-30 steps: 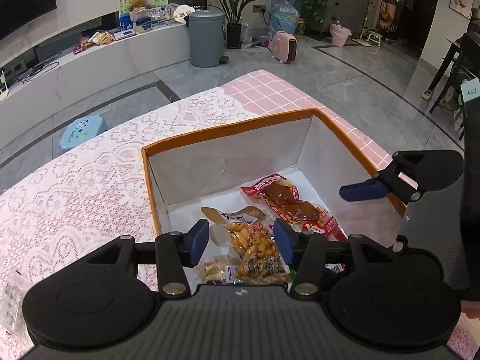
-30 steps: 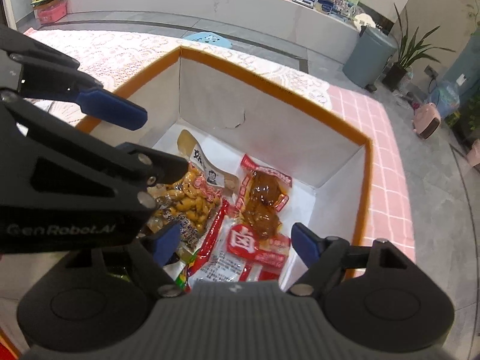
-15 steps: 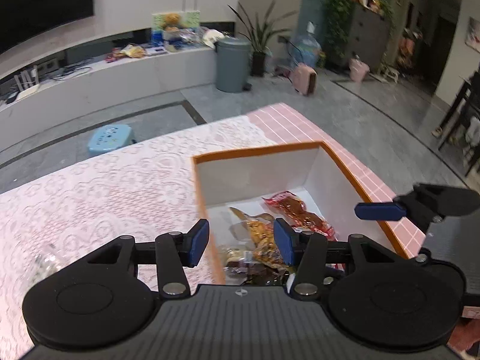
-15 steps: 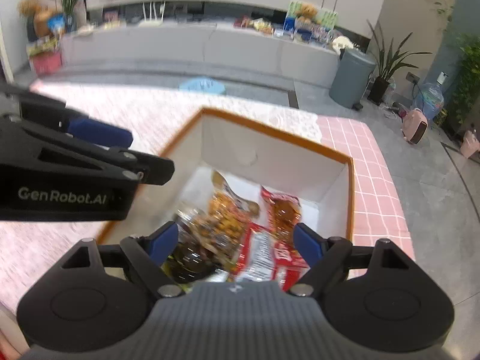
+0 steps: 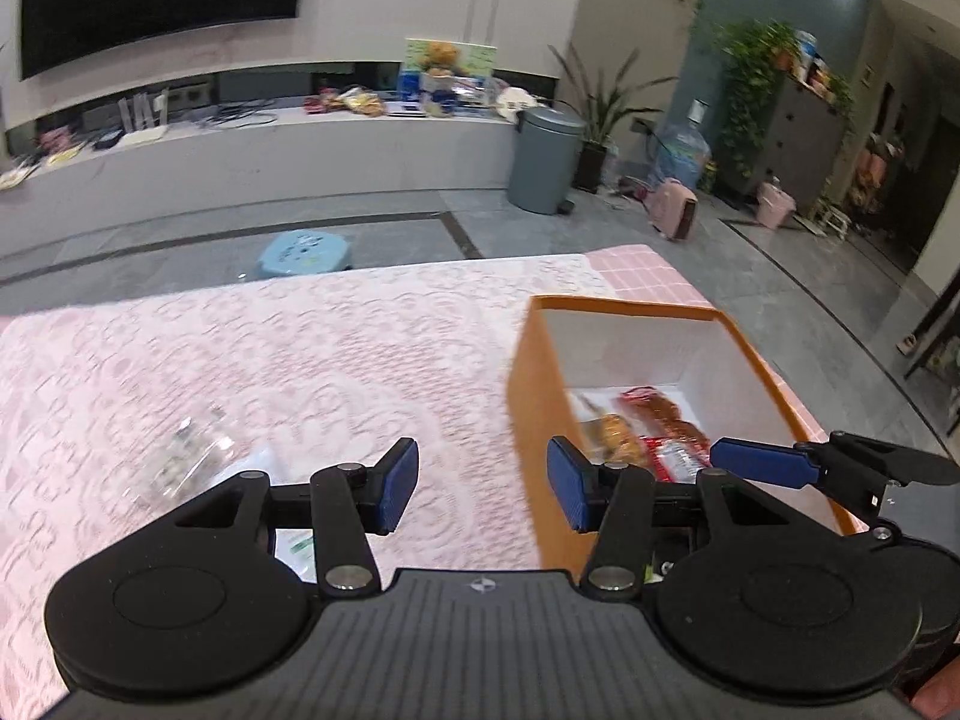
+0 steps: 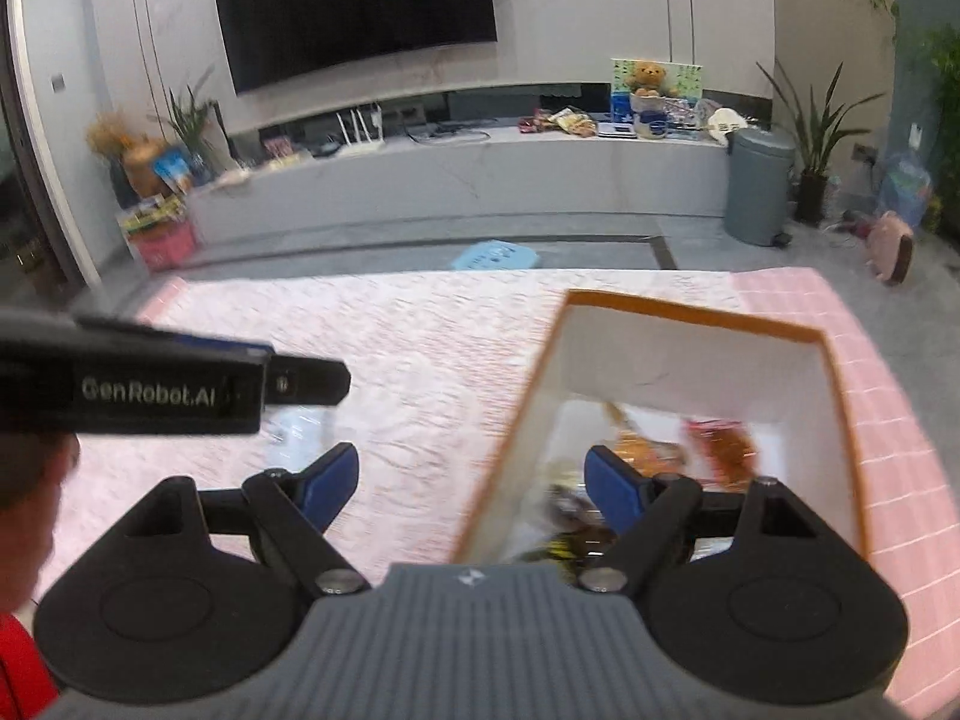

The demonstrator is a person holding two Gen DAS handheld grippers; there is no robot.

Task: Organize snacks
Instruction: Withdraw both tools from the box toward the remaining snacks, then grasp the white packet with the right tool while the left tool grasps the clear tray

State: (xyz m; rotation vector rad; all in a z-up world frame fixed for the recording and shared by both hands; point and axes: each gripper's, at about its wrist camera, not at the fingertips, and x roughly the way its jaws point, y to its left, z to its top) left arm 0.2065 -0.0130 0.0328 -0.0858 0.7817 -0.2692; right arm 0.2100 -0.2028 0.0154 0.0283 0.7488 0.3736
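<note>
Both tools spread and empty, the left tool (image 5: 482, 491) is hovering nearer the clear snack packet (image 5: 192, 456) lying ahead-left of it, the orange box (image 5: 534, 396) sitting to its right.

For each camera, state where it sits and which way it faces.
Left wrist: on the left gripper, facing across the pink tablecloth; the orange box lies right, plus the right gripper's fingers.
Right wrist: on the right gripper, facing the TV wall; left gripper intrudes left.
Shared: box, tablecloth, grey bin.
</note>
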